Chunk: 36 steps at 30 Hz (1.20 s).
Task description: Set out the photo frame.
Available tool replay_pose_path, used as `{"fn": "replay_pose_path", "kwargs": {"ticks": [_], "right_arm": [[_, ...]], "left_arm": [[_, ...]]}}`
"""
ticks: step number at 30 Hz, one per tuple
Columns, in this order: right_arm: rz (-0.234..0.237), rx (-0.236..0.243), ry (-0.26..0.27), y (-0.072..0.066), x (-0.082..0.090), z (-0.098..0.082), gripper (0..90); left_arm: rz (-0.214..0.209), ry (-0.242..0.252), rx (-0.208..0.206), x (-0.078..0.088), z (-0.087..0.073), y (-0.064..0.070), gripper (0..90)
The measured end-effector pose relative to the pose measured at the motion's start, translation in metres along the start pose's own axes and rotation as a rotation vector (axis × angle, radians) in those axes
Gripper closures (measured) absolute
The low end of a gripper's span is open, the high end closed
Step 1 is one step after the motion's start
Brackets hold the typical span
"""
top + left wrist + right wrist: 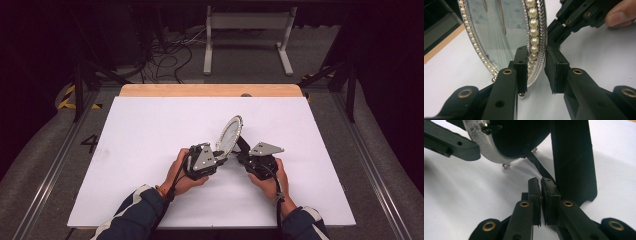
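- Landmark: an oval picture frame (229,134) of silver metal, its rim set with a row of pearl beads, stands tilted near the middle of the white table sheet (150,135).
- The frame rests on small ball feet (522,95) that touch the sheet; its glass front faces left in the high view.
- Left gripper (218,161): set against the lower left rim of the frame. In the left gripper view its jaws stand narrow and clamp the beaded rim (533,50), one pad on the glass side, the other on the back.
- Right gripper (241,156): just right of the frame, behind its back. In the right gripper view the jaws are nearly together, with the thin black strap (539,167) that runs down from the frame's back passing between the pads; whether the pads press on it cannot be told.
- The frame's black stand flap (574,160) hangs open beside the right gripper's jaws, its lower edge at the sheet.
- Open room: bare sheet lies on all sides of the frame, widest to its left and beyond it.
- Edges: the pale wooden table edge (210,90) shows beyond the sheet's far border, well apart from the frame; the near border lies under the person's sleeves (140,212).
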State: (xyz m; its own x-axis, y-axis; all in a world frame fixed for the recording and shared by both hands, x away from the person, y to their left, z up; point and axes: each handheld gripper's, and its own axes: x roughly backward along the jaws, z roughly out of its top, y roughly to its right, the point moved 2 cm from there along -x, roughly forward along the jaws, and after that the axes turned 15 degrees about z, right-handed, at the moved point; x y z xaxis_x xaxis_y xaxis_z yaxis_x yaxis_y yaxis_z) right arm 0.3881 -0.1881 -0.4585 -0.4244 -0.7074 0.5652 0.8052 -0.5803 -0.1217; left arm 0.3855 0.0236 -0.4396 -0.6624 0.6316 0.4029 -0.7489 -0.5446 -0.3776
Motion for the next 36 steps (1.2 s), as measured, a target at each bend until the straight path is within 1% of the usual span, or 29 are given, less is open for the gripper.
{"fn": "replay_pose_path", "kwargs": {"ticks": [1,3,4,6,7,9,11,13,14,15,16,17,18,20,22,23,25,27,28,32,34,35,36], "right_arm": [[0.002,0.001,0.005,-0.001,0.0,0.001,85.1],[0.016,0.014,0.012,-0.004,0.001,0.002,83.7],[0.02,0.021,0.016,-0.006,0.001,0.003,82.0],[0.036,0.035,0.02,-0.01,0.0,0.004,80.6],[0.036,0.035,0.02,-0.01,0.0,0.004,80.6],[0.049,0.042,0.033,-0.016,0.001,0.006,76.1],[0.051,0.046,0.04,-0.02,0.002,0.008,71.2],[0.053,0.046,0.053,-0.023,0.002,0.01,66.7],[0.053,0.046,0.058,-0.026,0.003,0.012,62.2],[0.053,0.046,0.058,-0.026,0.003,0.012,62.2],[0.053,0.037,0.067,-0.027,0.002,0.013,59.1],[0.053,0.037,0.067,-0.027,0.002,0.013,59.1],[0.055,0.031,0.072,-0.027,0.002,0.013,57.3],[0.043,0.019,0.083,-0.029,0.002,0.015,55.7],[0.054,0.003,0.101,-0.03,0.001,0.018,54.1],[0.053,0.003,0.103,-0.031,0.001,0.019,53.0],[0.057,0.0,0.107,-0.033,-0.002,0.02,51.0],[0.047,-0.007,0.113,-0.035,-0.005,0.023,49.4],[0.044,-0.011,0.114,-0.035,-0.005,0.023,48.8],[0.031,-0.044,0.133,-0.033,-0.01,0.027,47.9],[0.019,-0.051,0.146,-0.033,-0.01,0.029,47.6],[0.02,-0.065,0.159,-0.032,-0.011,0.03,47.2],[0.018,-0.076,0.165,-0.031,-0.011,0.031,47.1]], "left_arm": [[-0.007,0.006,-0.007,0.002,0.0,-0.001,71.8],[-0.007,0.004,-0.014,0.007,0.0,-0.002,71.4],[-0.011,0.004,-0.006,0.008,0.0,-0.003,71.0],[-0.015,-0.008,-0.008,0.012,-0.003,-0.006,70.1],[-0.015,-0.008,-0.008,0.012,-0.003,-0.006,69.4],[-0.015,-0.024,-0.003,0.015,-0.007,-0.01,68.6],[-0.007,-0.042,0.005,0.017,-0.011,-0.013,66.0],[-0.012,-0.059,0.019,0.019,-0.015,-0.016,63.7],[-0.014,-0.071,0.027,0.022,-0.02,-0.019,60.9],[-0.014,-0.071,0.027,0.022,-0.02,-0.019,59.9],[-0.031,-0.081,0.041,0.026,-0.024,-0.021,58.4],[-0.031,-0.081,0.041,0.026,-0.024,-0.021,56.7],[-0.029,-0.087,0.044,0.029,-0.026,-0.023,56.7],[-0.031,-0.093,0.045,0.032,-0.029,-0.024,53.6],[-0.008,-0.104,0.048,0.037,-0.034,-0.026,49.5],[-0.002,-0.107,0.048,0.039,-0.035,-0.027,45.3],[0.016,-0.118,0.044,0.043,-0.04,-0.028,41.8],[0.029,-0.13,0.057,0.048,-0.046,-0.031,37.0],[0.036,-0.142,0.055,0.051,-0.049,-0.032,36.1],[0.053,-0.162,0.073,0.059,-0.058,-0.035,33.6],[0.058,-0.176,0.072,0.061,-0.062,-0.035,32.7],[0.06,-0.183,0.075,0.062,-0.064,-0.035,32.3],[0.059,-0.188,0.068,0.063,-0.065,-0.035,32.0]]}}
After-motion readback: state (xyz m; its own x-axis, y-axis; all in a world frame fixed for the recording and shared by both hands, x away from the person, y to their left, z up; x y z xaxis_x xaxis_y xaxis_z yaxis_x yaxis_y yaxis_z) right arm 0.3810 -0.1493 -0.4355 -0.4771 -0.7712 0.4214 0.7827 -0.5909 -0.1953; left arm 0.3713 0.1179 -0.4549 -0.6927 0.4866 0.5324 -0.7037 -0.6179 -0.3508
